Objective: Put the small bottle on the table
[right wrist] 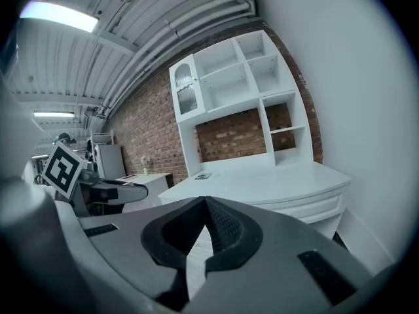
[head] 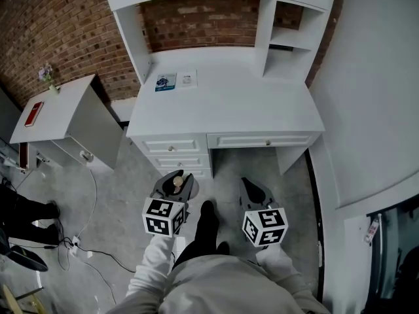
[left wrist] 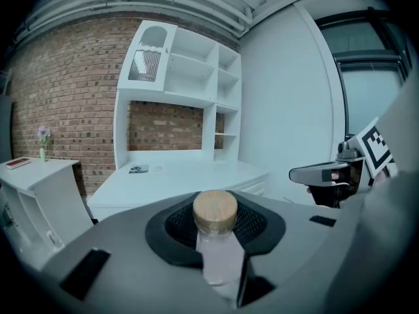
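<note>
The person stands on the grey floor in front of a white desk (head: 229, 106) with a shelf hutch against a brick wall (head: 196, 15), a gripper in each hand. The left gripper (head: 178, 177) has its jaws part-way apart and clamped on the small bottle (head: 177, 183) – a clear bottle with a round, wood-coloured cap. In the left gripper view the black ribbed pads (left wrist: 252, 224) close in on both sides of its neck and body, and the cap end points out toward the jaw tips. The bottle is held in the air short of the desk's drawers (head: 173, 148), well apart from the desktop. The right gripper (head: 249, 183) is held beside the left one, at about the same height; its jaws meet at the tips and nothing sits between them. On the desktop, near the back left, lies a small blue-and-white card (head: 165, 82) with a white one just beside it. To the left stands a white side cabinet (head: 69, 103) carrying a red flat object (head: 34, 113) and a little vase of flowers (head: 46, 76).
</note>
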